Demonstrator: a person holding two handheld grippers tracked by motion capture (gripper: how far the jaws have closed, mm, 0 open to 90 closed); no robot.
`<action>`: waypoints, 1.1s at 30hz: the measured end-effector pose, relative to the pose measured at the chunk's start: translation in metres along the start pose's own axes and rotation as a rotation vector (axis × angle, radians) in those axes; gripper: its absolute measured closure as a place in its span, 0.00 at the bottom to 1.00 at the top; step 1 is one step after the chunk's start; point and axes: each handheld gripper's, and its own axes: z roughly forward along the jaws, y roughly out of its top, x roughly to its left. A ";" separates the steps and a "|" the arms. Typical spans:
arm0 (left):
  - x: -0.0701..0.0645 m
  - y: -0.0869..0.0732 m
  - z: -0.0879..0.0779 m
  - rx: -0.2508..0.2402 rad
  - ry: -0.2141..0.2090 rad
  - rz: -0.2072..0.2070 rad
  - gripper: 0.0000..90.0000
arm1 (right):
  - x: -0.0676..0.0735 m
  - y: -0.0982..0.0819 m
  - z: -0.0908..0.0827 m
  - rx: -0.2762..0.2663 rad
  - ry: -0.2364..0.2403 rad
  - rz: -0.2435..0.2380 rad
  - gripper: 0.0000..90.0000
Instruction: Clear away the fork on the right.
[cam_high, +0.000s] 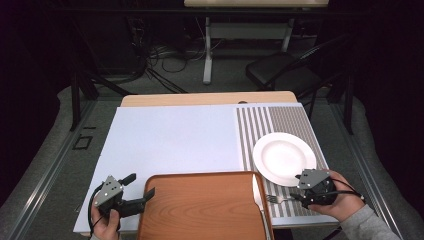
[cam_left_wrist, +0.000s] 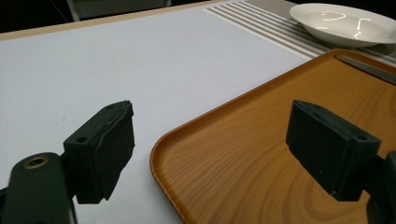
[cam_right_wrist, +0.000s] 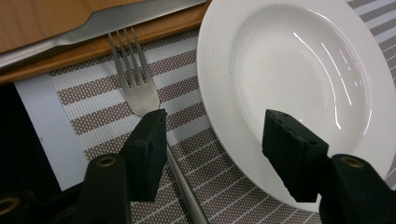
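Judging by the layout, a place setting is being laid; the right gripper (cam_right_wrist: 212, 140) hangs spread over the fork (cam_right_wrist: 135, 79), lying on the striped mat (cam_right_wrist: 88, 107) between plate (cam_right_wrist: 289, 93) and tray (cam_high: 200, 205); the left gripper (cam_left_wrist: 210, 149) is spread astride the tray's corner; the fork's handle should be centred between the jaws before closing.

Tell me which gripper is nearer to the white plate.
Right. The right gripper sits at the plate's near rim, jaws open above it and the fork. The left gripper is across the tray.
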 end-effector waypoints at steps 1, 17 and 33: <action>0.000 0.000 0.000 0.000 -0.001 -0.001 0.17 | -0.001 0.001 0.000 0.000 0.003 -0.018 0.47; -0.002 0.000 0.001 0.009 -0.011 0.009 0.17 | 0.008 0.008 0.005 0.056 0.106 -0.107 0.60; -0.002 0.000 0.002 0.012 -0.018 0.013 0.17 | 0.012 0.006 0.022 0.152 0.124 -0.218 0.76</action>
